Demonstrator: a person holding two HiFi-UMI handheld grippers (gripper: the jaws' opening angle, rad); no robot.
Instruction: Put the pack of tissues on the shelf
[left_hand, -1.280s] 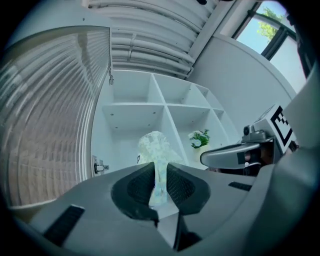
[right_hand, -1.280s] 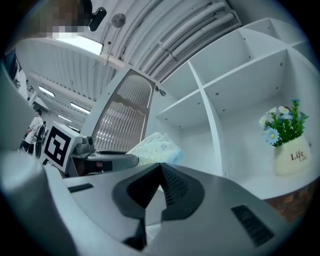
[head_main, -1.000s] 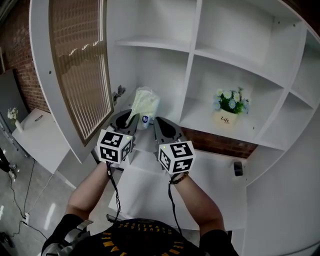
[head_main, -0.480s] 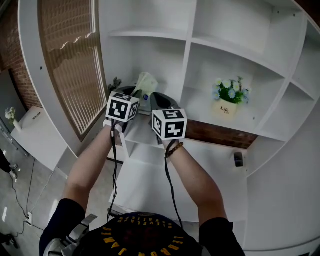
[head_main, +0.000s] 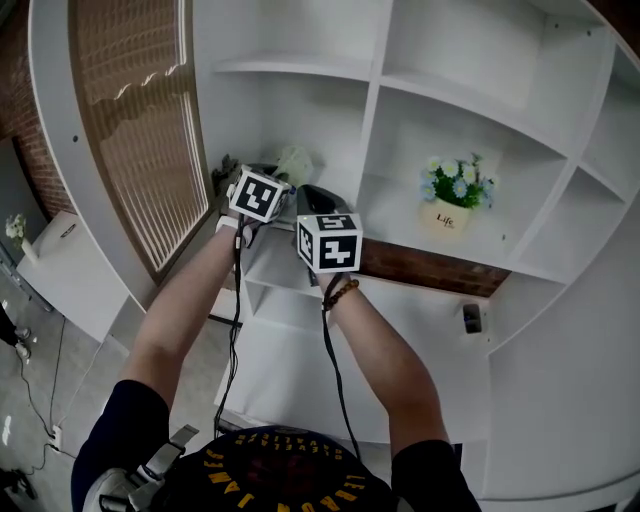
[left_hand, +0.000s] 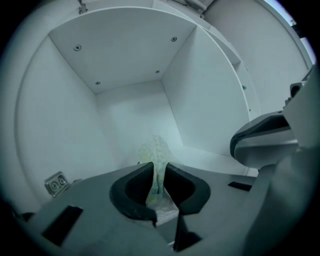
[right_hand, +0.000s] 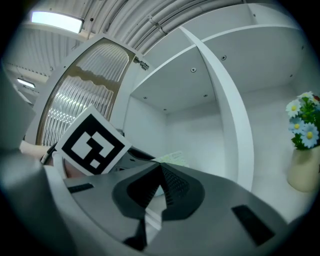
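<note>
Claws first. Left claw (left_hand: 159, 169): jaws clamped on pack of tissues (left_hand: 157, 150), pinching the thin edge of its pale patterned wrapper. Rest of pack sticks out fwd past the tips. Right claw (right_hand: 161, 168): jaws together at tips, nothing btwn them. It sits just right of left claw, apart from the pack.

Pack position: inside lower-left compartment of shelf (head_main: 372, 150), i.e. the compt next to the one w/ flower pot (head_main: 447, 212), one upright divider btwn. Left gripper view shows back wall, both side walls and ceiling of that compt around the pack. Can't tell whether pack touches compt floor. Small grey fitting (left_hand: 55, 184) on wall at left edge of that view.

Vs 1 s ago:
- Both arms stretched further fwd. Marker cubes now higher in head view and closer to shelf.
- Pack then stood in plain view above the claws, in front of shelf edge. Now mostly hidden behind left cube, only its pale top showing inside compt.
- Left claw's clamp on wrapper same as before. Right claw beside left one throughout.
- Flower pot not moved.

Surroundings: slatted panel (head_main: 130, 130) left of shelf. Strip of brick (head_main: 430, 272) under flower compt. White counter (head_main: 285, 370) below the arms, small dark object (head_main: 470, 318) at its right end.
</note>
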